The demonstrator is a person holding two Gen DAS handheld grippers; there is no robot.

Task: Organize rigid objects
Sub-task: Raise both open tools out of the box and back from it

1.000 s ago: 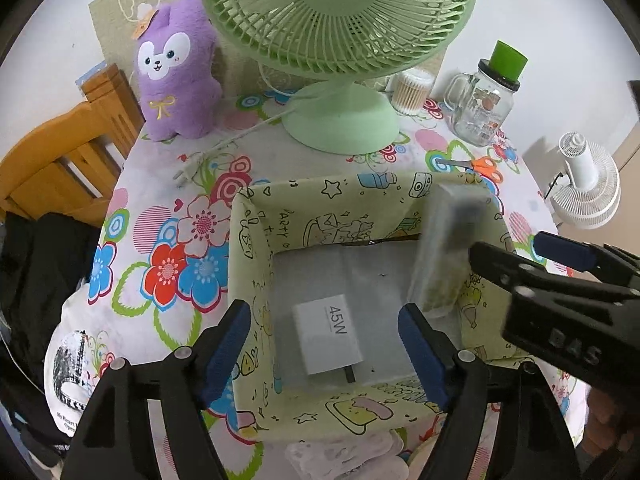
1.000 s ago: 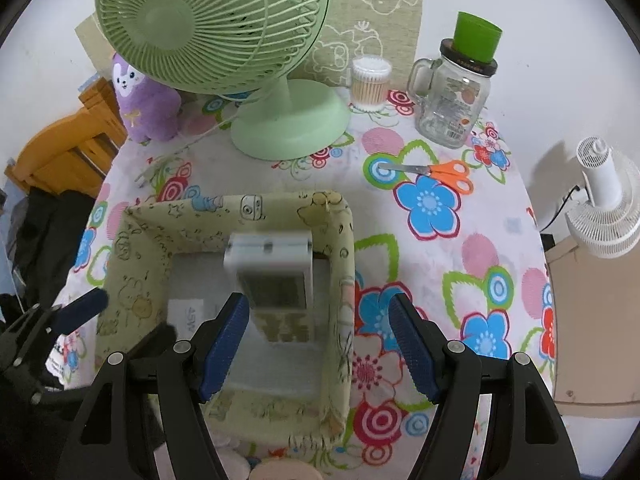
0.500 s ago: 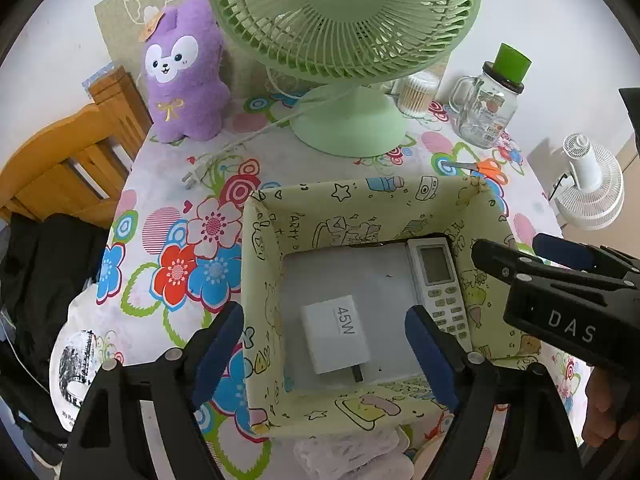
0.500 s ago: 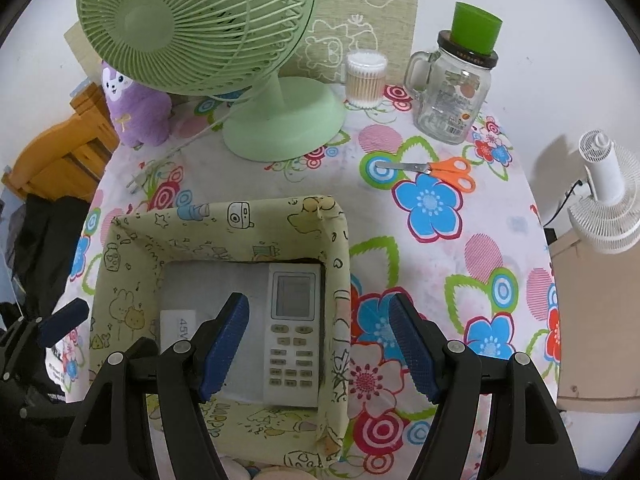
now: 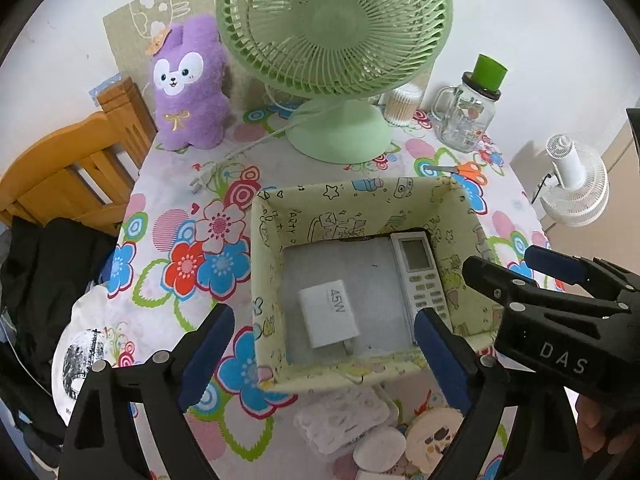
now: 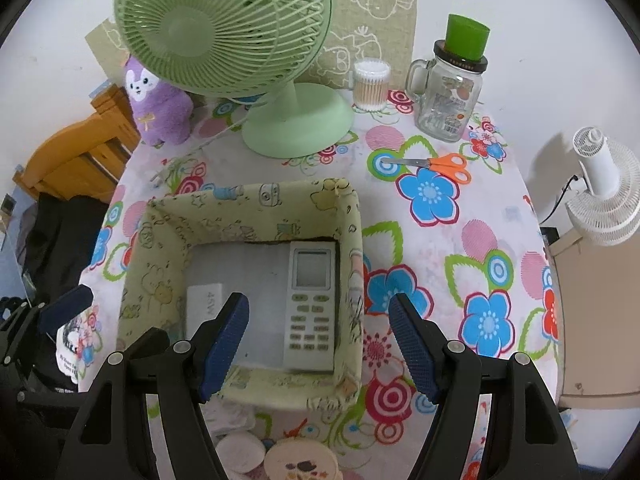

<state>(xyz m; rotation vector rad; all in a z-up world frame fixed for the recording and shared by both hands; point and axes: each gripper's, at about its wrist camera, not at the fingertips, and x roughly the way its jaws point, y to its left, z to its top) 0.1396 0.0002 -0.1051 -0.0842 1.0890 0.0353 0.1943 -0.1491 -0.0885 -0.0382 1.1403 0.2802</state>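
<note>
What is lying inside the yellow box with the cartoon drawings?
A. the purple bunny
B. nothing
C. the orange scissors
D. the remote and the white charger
D: the remote and the white charger lie flat on the floor of the yellow box.

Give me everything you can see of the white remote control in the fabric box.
The white remote control is a slim plastic bar with a grey screen at its far end and rows of pale buttons below. It lies flat, face up, on the floor of the pale green fabric box, along its right wall. No gripper touches it.
</note>
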